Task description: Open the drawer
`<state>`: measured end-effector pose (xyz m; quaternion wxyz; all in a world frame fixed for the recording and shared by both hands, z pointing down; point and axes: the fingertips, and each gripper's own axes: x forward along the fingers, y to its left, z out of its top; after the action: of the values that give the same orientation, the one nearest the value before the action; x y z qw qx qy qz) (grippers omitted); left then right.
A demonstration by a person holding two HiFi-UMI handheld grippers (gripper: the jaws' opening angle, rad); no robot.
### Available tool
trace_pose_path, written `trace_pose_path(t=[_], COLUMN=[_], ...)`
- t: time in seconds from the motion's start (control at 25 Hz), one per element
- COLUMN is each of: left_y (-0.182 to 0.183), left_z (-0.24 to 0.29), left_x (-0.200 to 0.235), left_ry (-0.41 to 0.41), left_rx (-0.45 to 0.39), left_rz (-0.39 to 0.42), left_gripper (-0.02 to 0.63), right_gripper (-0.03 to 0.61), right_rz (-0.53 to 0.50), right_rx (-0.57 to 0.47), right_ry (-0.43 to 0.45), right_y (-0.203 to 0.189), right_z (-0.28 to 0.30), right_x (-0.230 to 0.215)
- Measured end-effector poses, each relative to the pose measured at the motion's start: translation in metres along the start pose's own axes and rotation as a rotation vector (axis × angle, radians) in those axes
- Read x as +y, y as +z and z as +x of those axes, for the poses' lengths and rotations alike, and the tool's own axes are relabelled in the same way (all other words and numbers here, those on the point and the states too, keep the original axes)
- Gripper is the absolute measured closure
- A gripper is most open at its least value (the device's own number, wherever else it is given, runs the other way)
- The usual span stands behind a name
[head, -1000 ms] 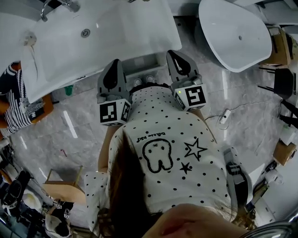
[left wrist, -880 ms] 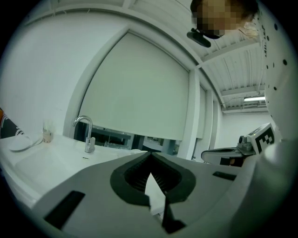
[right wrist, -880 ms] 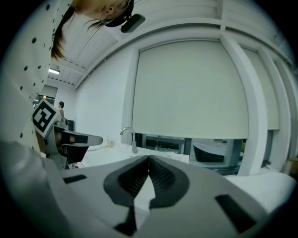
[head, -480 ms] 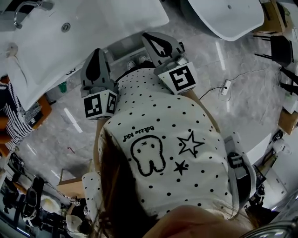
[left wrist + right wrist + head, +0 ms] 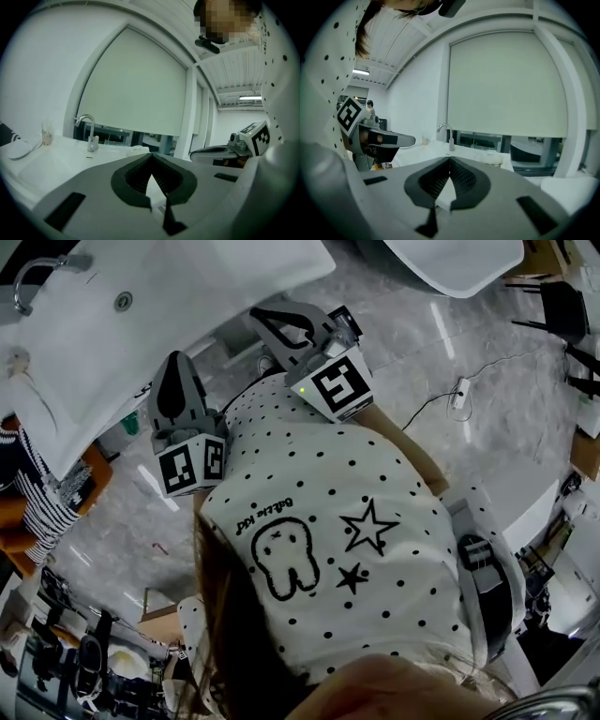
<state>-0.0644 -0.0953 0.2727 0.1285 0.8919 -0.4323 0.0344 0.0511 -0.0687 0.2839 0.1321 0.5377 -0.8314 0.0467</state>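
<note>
White basin [image 5: 187,296] is overhanging the drawer [image 5: 232,341]; left gripper [image 5: 176,358] and right gripper [image 5: 254,313] are hovering, jaws pressed together, empty.
Both are pointing toward the pale front under the rim, not touching it. Risk: closed tips are likely skidding off any pull instead of catching it; no pull is showing.

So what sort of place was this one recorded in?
Probably a bathroom-fittings showroom, or else a large bathroom. There is a long white washbasin with a chrome tap, a second white oval tub or basin standing close by, and a polished marble-look floor.
</note>
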Motion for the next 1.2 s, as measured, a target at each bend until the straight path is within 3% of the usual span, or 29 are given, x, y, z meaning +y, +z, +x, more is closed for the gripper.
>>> trace_pose_path(t=[0.32,0.68,1.2], left_y=[0.005,0.007,0.007], left_z=[-0.002,-0.006,-0.004], left_x=[0.007,0.004,0.002], left_ry=[0.043,0.032,0.017], left_rx=[-0.025,-0.02,-0.014], left_rz=[-0.01,0.015,0.011], left_gripper=[0.609,0.609,0.609], right_gripper=[0.566,0.566,0.566], right_rz=[-0.038,-0.057,-0.045], right_rx=[0.009,0.014,0.013], right_ry=[0.024,0.085,0.07], right_y=[0.003,0.004,0.004], right_z=[0.005,0.009,0.008], right_x=[0.004,0.019,0.017])
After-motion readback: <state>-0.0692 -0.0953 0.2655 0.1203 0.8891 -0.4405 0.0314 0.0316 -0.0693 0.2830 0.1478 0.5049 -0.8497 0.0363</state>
